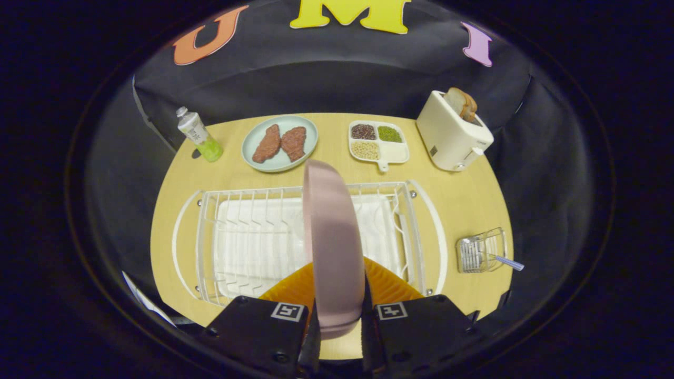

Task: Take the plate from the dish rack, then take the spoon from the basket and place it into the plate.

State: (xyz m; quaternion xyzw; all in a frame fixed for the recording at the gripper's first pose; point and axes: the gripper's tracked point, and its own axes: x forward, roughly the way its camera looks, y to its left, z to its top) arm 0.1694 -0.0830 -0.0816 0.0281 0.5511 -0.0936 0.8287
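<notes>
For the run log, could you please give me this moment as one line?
stage: plate lifted | fingers: shut on pink plate, edge-on above dish rack | spoon: in basket | next: set plate down

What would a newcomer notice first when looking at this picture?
First, the pink plate, held on edge between the fingers of the gripper, above the white dish rack. Next, beyond the rack, the toaster with bread in it and a pale green plate with two pieces of meat.

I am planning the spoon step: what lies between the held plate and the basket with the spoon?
In the gripper view, the dish rack's right end, then bare table, lie between the pink plate, held by the fingers, and the basket.
</notes>
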